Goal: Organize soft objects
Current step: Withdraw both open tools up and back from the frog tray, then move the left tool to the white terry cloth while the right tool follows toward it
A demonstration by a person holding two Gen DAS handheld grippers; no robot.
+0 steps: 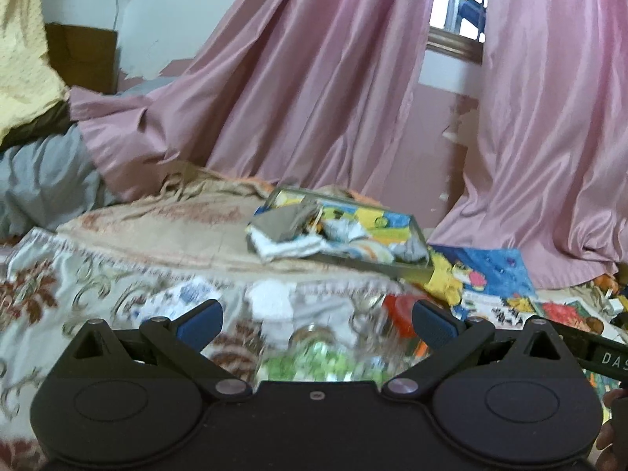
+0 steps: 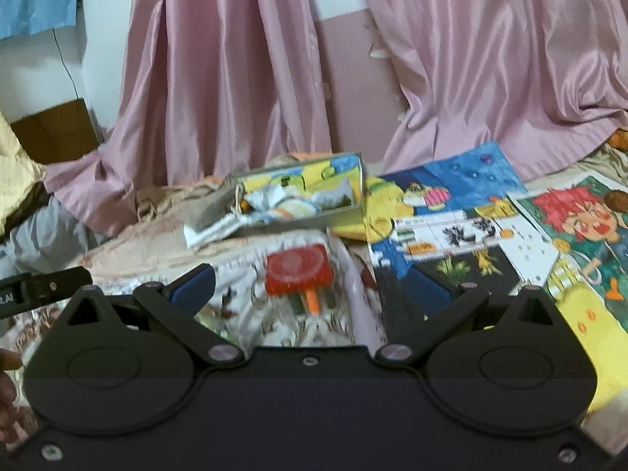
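Note:
A shallow cardboard box (image 1: 408, 231) (image 2: 353, 172) with a colourful lining lies on the bed. Inside it are a grey cloth (image 1: 290, 219), a white folded cloth (image 1: 286, 245) hanging over its near edge, and more crumpled cloths (image 2: 282, 200). My left gripper (image 1: 318, 325) is open low over the bedspread, with small white cloth pieces (image 1: 274, 304) and a blurred clear jar with green contents (image 1: 310, 357) between its fingers. My right gripper (image 2: 310, 290) is open too, above a red square object with an orange stem (image 2: 296, 271). Neither holds anything.
Pink curtains (image 1: 314, 78) hang down to the bed behind the box. Colourful printed sheets (image 2: 451, 212) cover the bed to the right. A patterned bedspread (image 1: 51, 286), a grey pillow (image 1: 35, 180) and a yellow cloth (image 1: 19, 59) lie left.

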